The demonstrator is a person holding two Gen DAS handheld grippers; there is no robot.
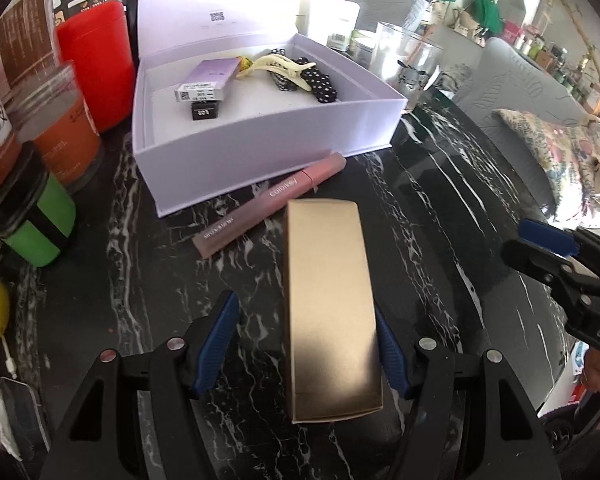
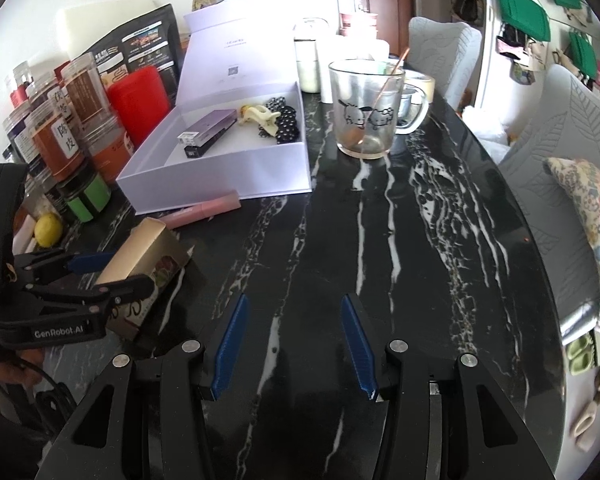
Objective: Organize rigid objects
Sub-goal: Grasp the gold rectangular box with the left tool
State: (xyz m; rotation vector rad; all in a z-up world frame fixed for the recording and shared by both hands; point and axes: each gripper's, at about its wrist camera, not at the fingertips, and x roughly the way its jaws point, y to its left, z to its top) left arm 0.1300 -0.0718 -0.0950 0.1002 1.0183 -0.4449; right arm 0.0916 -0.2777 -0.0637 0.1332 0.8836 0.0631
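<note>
Between my left jaws (image 1: 304, 340) lies the gold box (image 1: 328, 304), flat on the dark marble surface (image 1: 440, 208), its long side running away from me toward the open lavender box (image 1: 260, 136). These jaws are spread around it, not yet clamped: the right pad looks to be touching the carton's edge, while a clear gap shows at the left pad. My right jaws (image 2: 296, 344) hang open and empty over bare marble, well apart from everything. To grip well, I judge I should centre first so both pads meet the long walls together, then close gently, since thin card may buckle. A pink tube (image 1: 268, 204) lies just beside the carton's far end, against the lavender box's front wall, so I would lift straight up before moving forward to avoid dragging it. Inside the lavender box a purple carton (image 1: 208, 80) and hair clips (image 1: 288, 70) already sit; the free floor nearest me looks the best landing spot.
</note>
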